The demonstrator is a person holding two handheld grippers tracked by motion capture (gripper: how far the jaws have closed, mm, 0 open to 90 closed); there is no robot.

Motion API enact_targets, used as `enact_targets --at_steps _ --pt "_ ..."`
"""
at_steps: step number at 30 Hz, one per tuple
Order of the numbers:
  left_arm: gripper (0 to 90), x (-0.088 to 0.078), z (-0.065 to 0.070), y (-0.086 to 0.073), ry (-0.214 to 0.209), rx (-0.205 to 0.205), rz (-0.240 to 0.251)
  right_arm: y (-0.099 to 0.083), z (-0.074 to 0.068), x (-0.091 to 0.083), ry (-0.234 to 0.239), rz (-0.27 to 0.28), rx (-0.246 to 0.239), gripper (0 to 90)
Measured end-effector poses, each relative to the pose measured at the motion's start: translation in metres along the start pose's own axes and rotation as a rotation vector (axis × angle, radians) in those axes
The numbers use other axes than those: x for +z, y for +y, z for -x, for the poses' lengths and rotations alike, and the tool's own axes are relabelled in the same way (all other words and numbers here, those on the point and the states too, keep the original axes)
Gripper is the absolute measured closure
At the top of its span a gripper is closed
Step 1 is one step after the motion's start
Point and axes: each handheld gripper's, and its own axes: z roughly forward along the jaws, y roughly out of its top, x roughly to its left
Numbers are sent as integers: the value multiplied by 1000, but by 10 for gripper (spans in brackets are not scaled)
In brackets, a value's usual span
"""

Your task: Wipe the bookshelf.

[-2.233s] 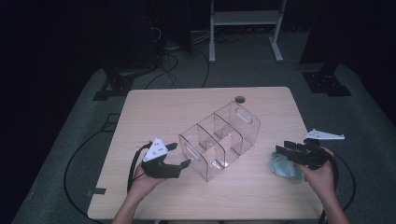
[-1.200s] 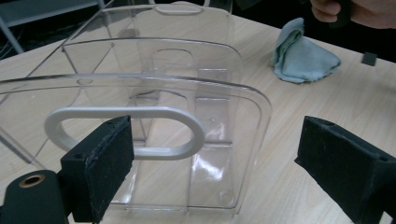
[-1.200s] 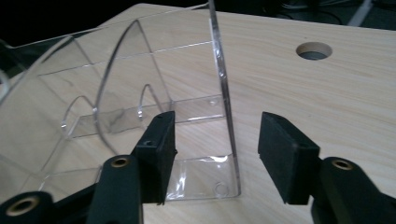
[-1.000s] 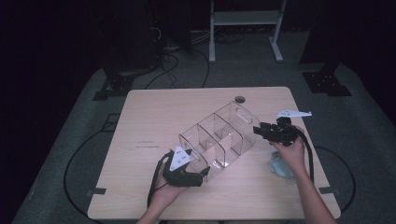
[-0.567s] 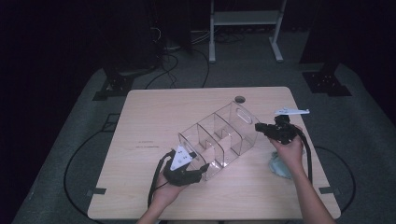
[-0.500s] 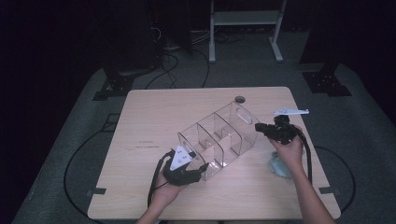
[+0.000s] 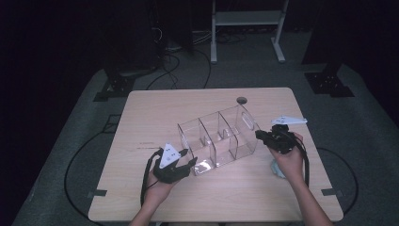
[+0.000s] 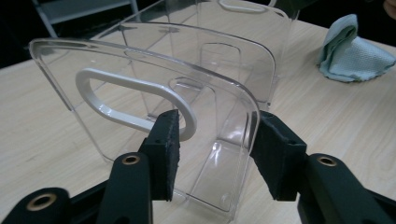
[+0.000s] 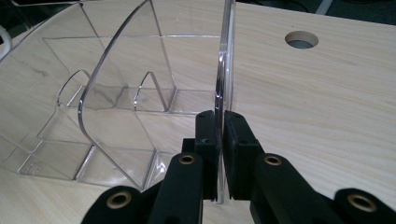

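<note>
Step in hand, by my reading: two-handed grasp of the clear organizer point(image 7: 219, 141) at mid-table. Left gripper point(image 8: 217, 144) straddles the near end wall, jaws just closing; pads not plainly pressing. Right gripper point(image 9: 219, 128) is clenched on the far wall. Next: finish left clamp, lift level. Left gripper view adds a white handle point(image 8: 135, 105) and blue cloth point(image 8: 352, 53).
</note>
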Motion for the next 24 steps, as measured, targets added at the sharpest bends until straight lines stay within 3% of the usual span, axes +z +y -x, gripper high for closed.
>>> enact_targets --at_steps 12,24 --pt "696 0 -12 -1 -4 5 4 -12 -13 -14 0 -4 15 823" --pt "745 10 -32 4 -2 -19 -4 -21 -24 -26 5 -9 -2 791"
